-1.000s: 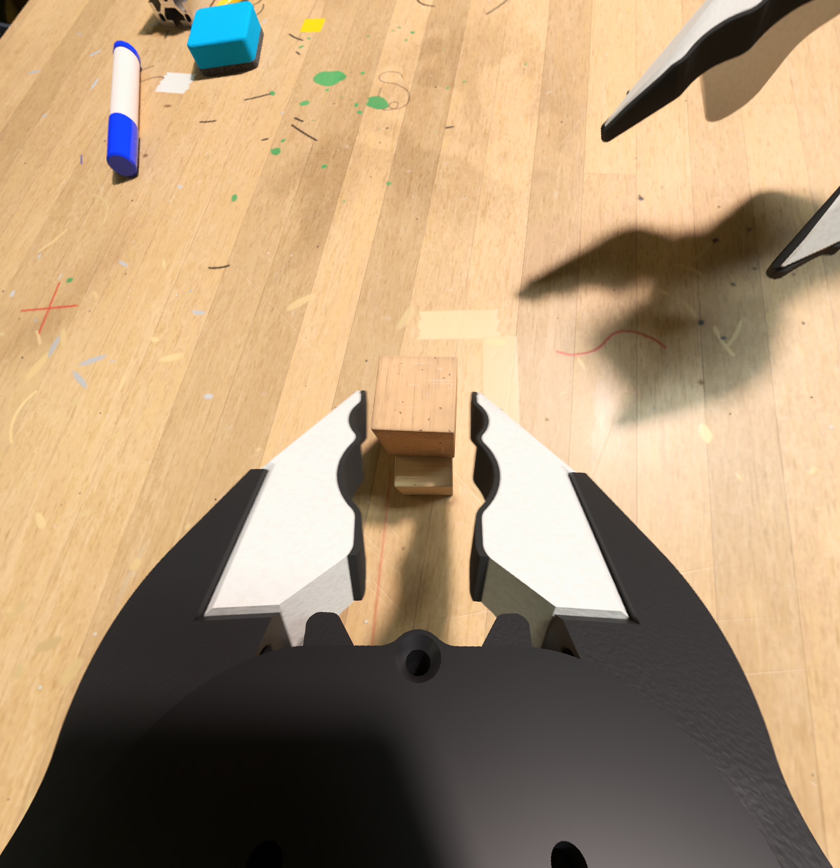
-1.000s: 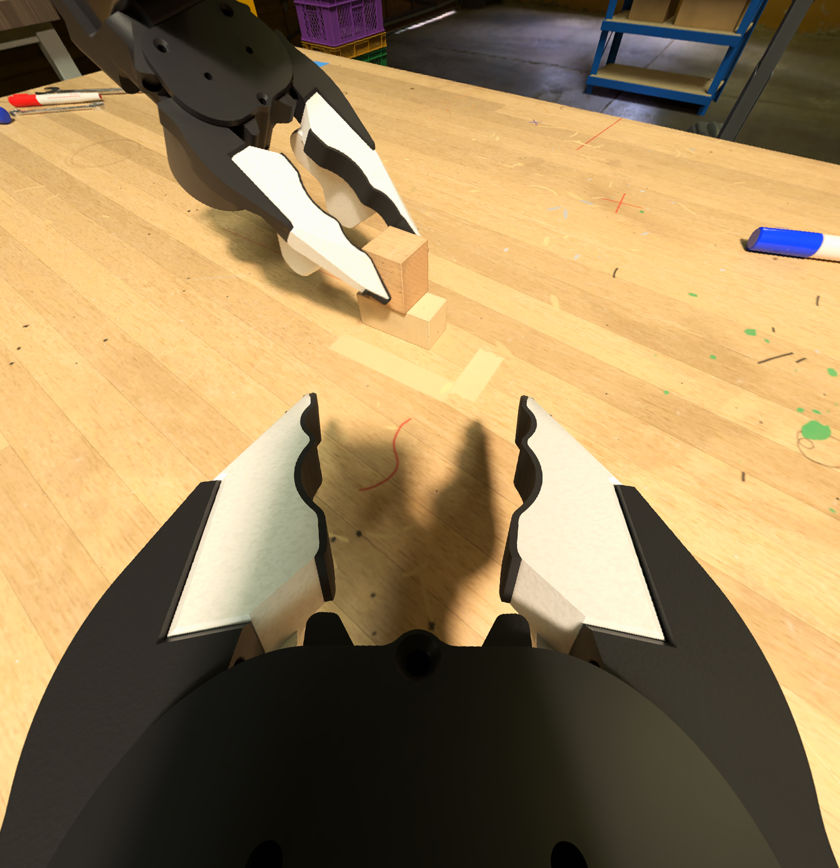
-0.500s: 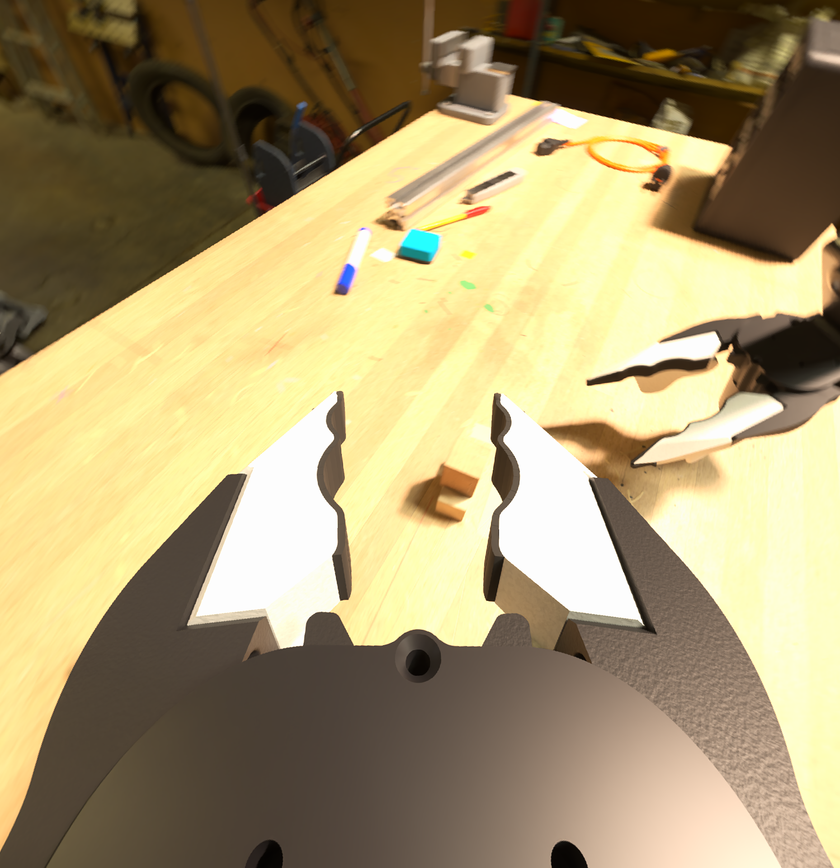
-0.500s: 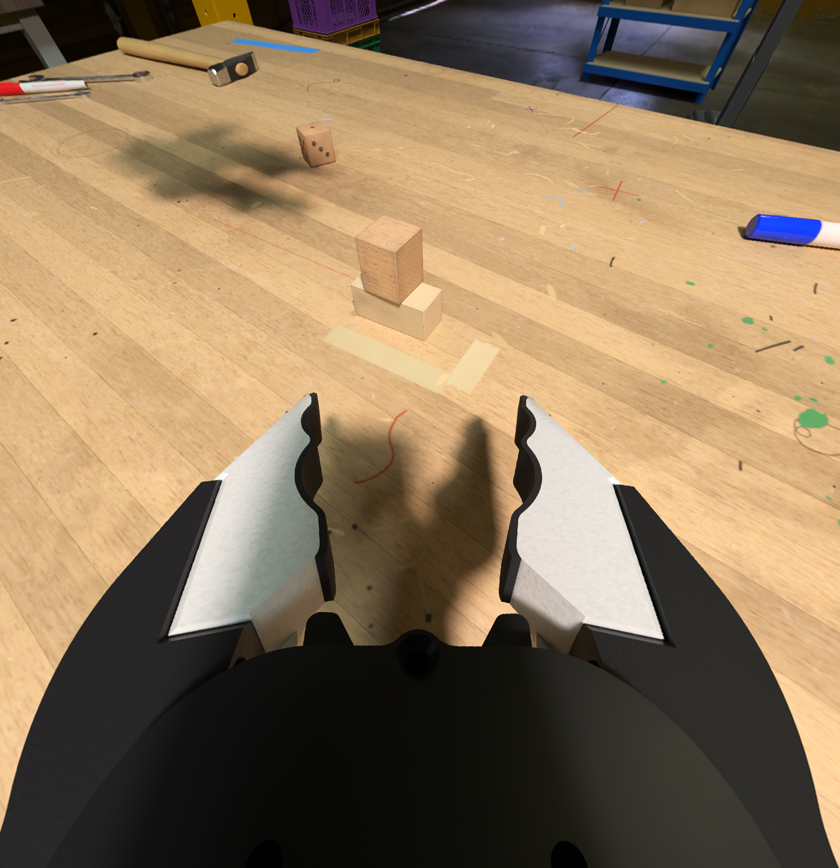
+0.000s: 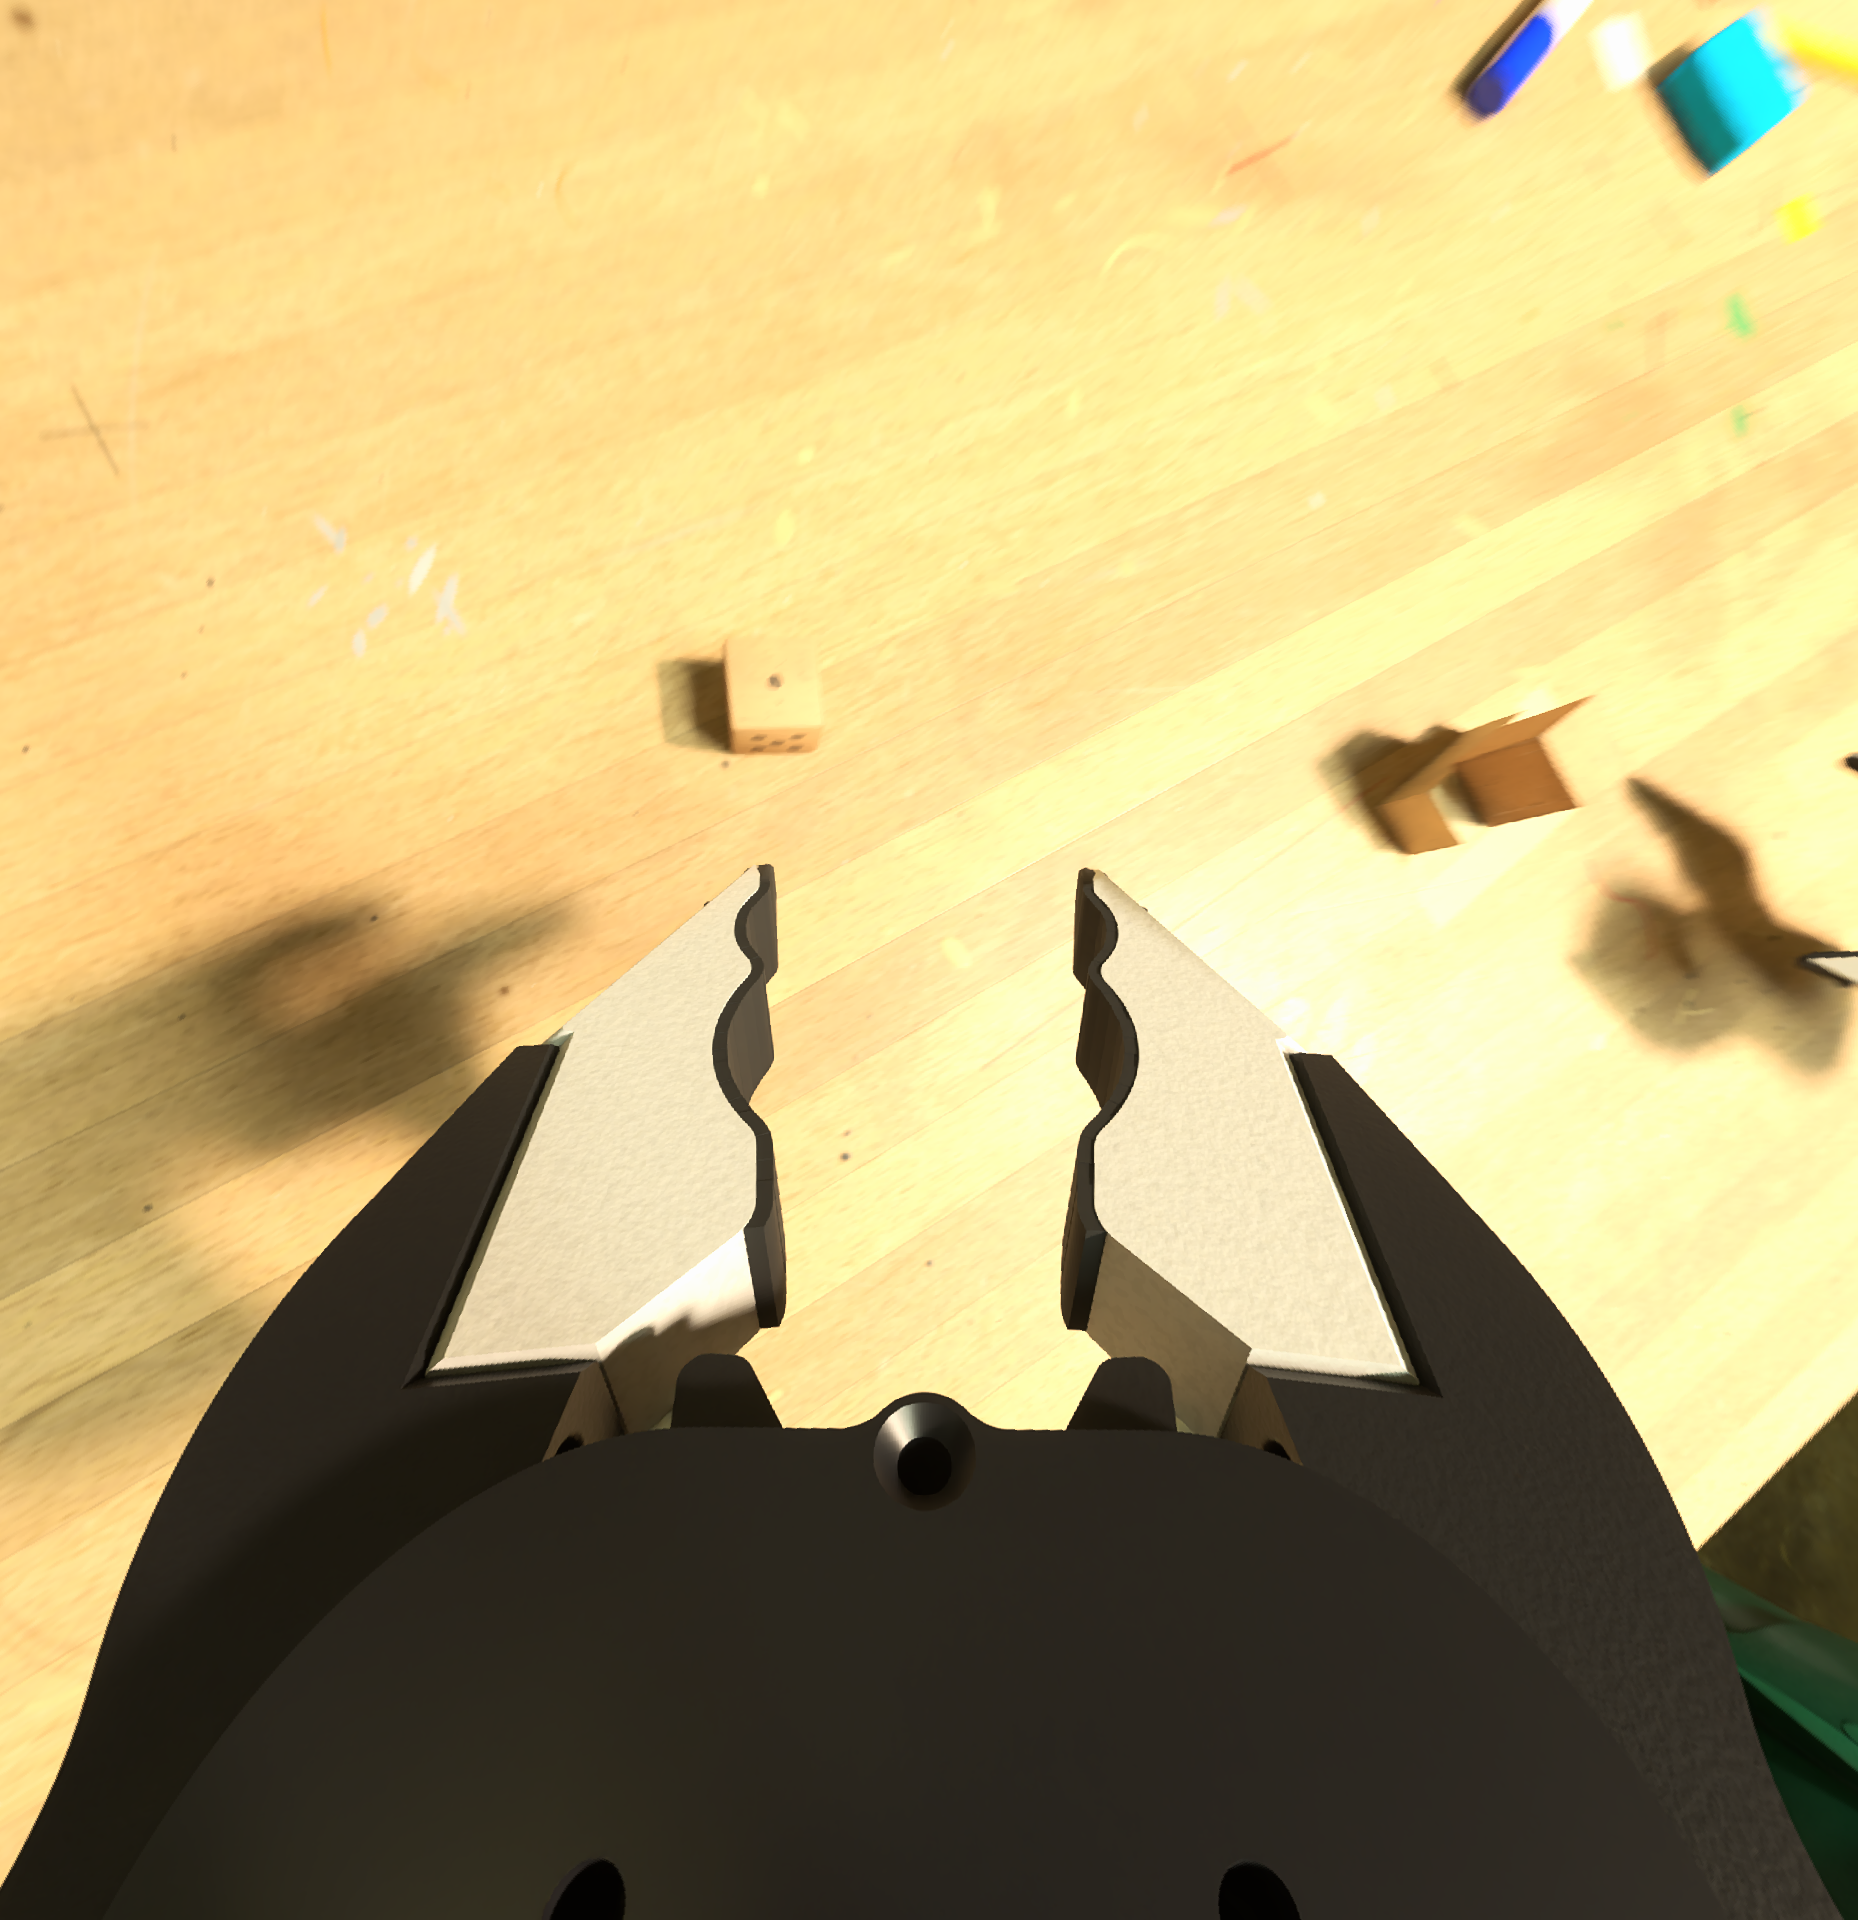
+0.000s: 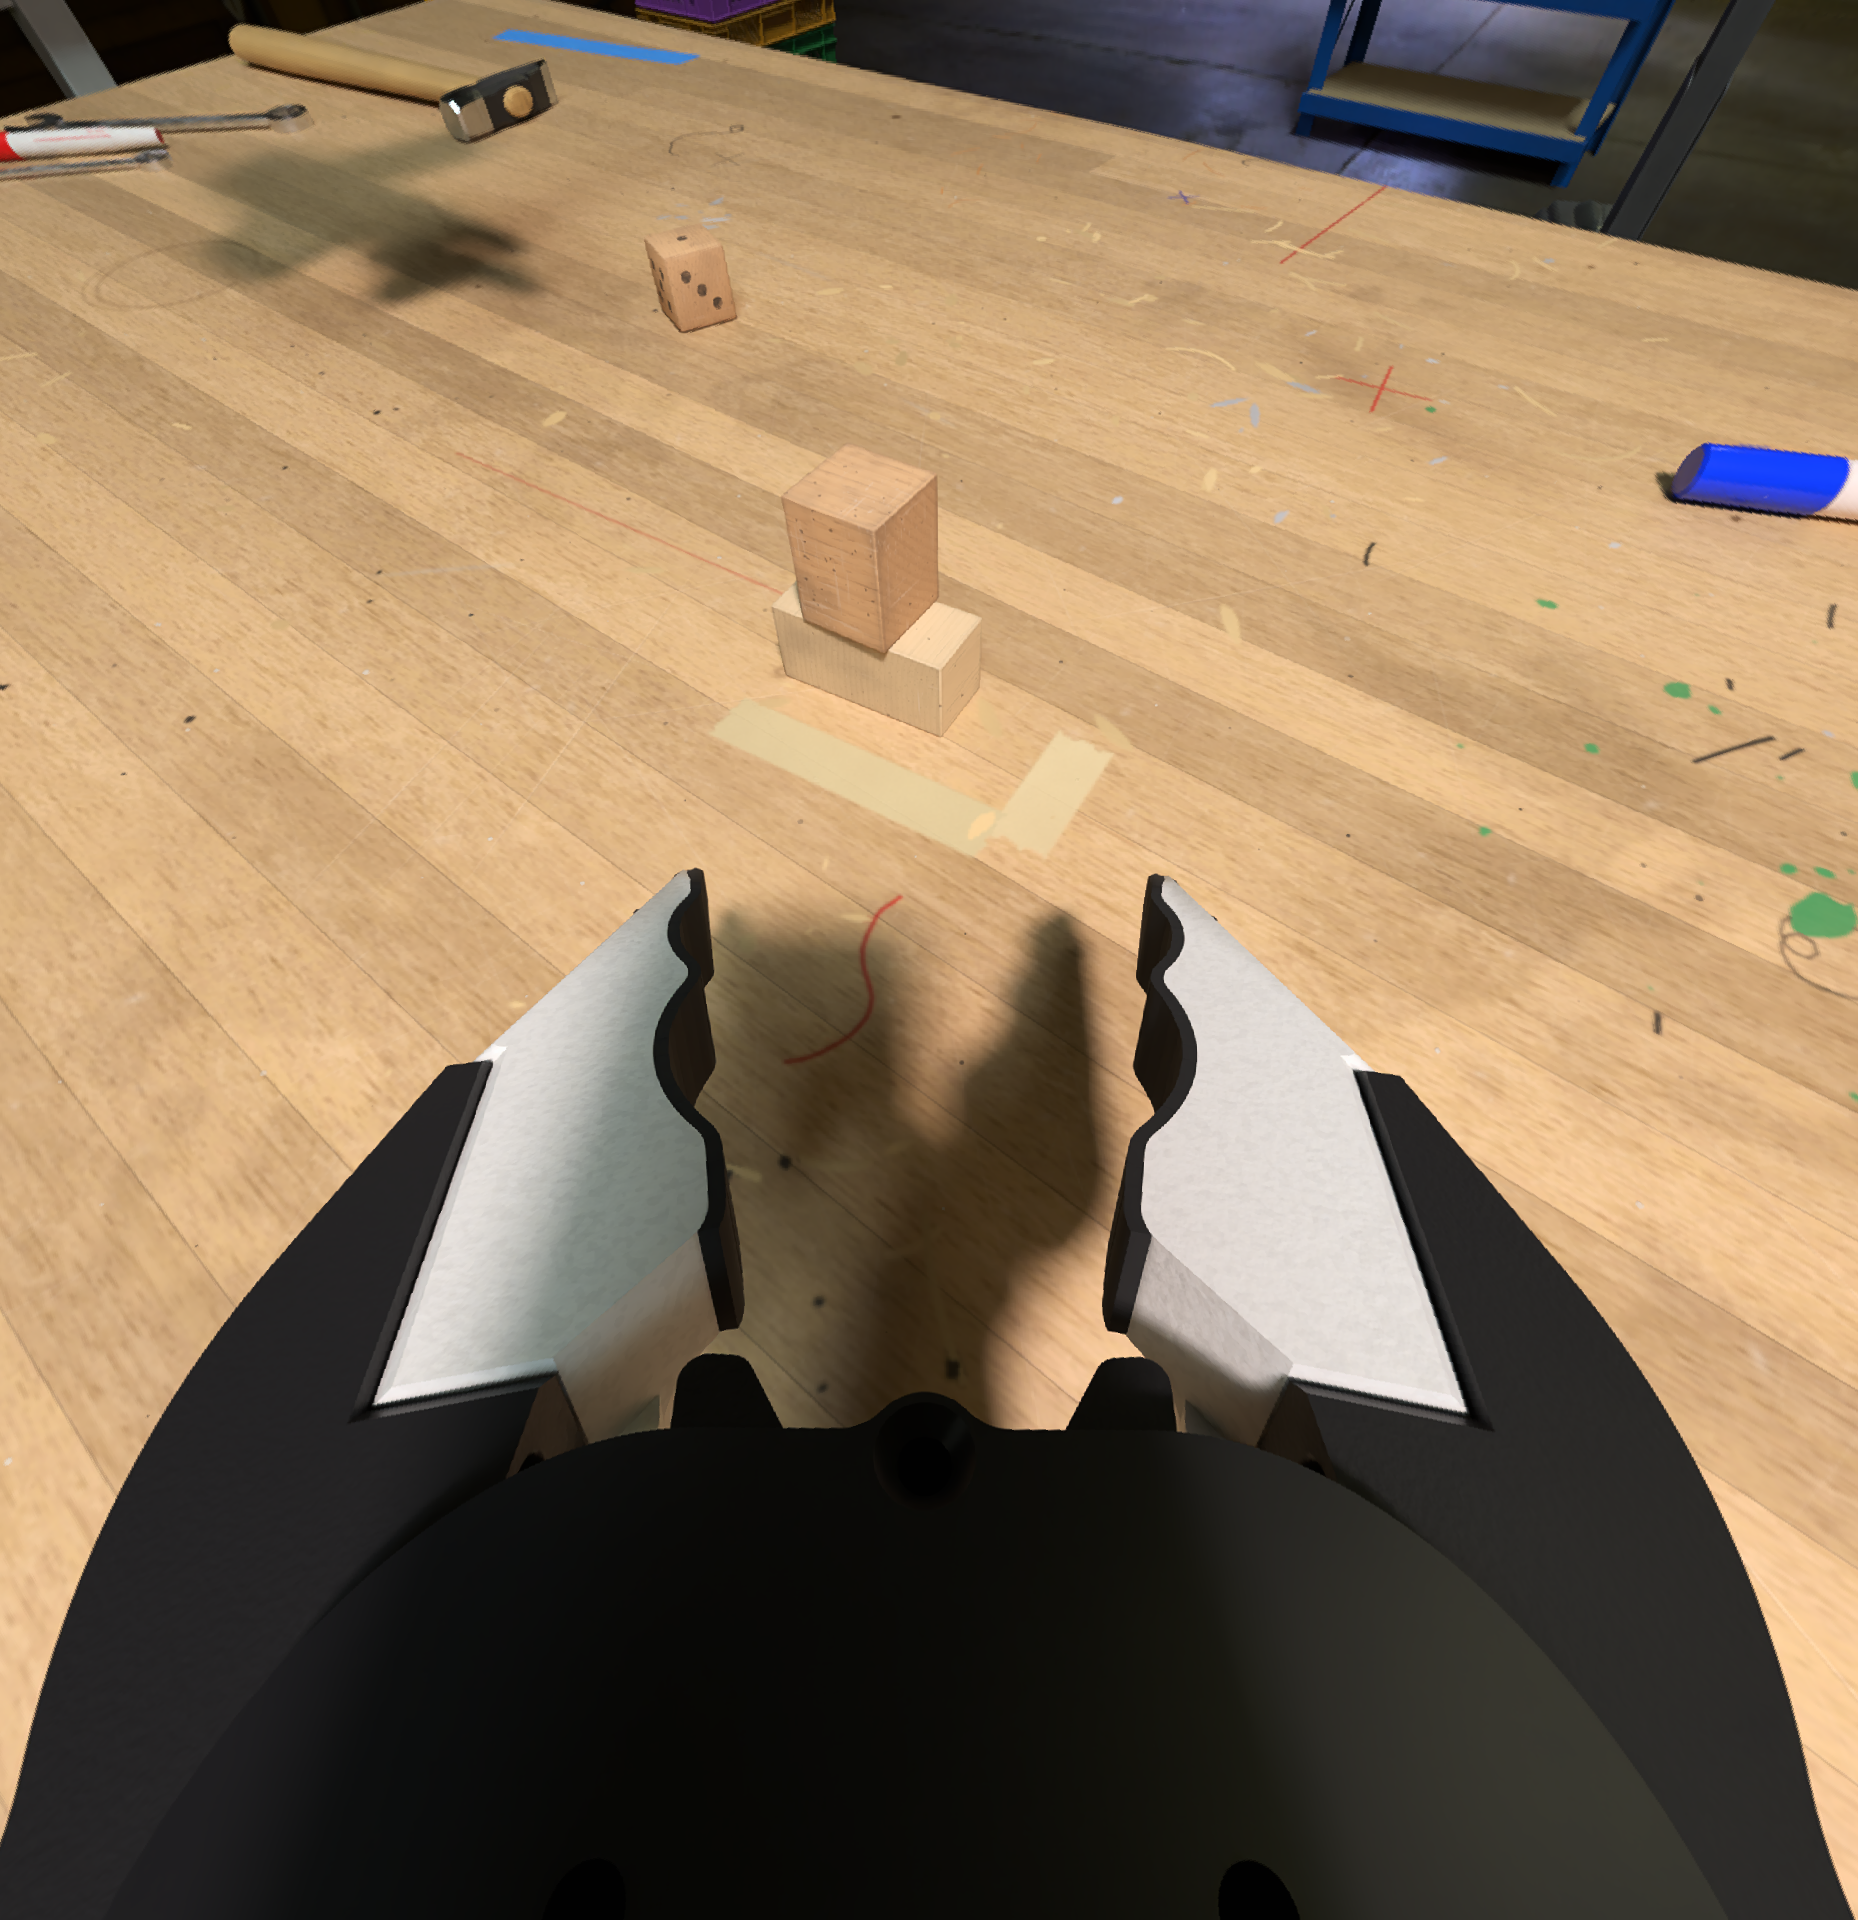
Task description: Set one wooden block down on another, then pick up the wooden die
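Note:
A darker wooden block [image 6: 863,545] stands on a paler wooden block [image 6: 883,665] on the workbench; the stack also shows at the right of the left wrist view [image 5: 1476,779]. The wooden die [image 5: 771,694] lies alone ahead of my left gripper [image 5: 923,878], which is open, empty and high above the bench. In the right wrist view the die [image 6: 691,278] sits beyond the stack to the left. My right gripper [image 6: 925,883] is open and empty, low over the bench, short of the stack. Its fingertips [image 5: 1855,971] show at the right edge of the left wrist view.
A blue marker [image 6: 1777,480] lies at the right, a hammer [image 6: 405,83] and a red marker [image 6: 63,140] at the far left. A teal eraser [image 5: 1725,94] and a blue marker [image 5: 1517,57] lie at the top right of the left wrist view. Tape strips [image 6: 904,774] lie by the stack.
My left gripper let go of the upper block, rose away from the stack and swung over toward the die, now looking down on it. My right gripper has not moved.

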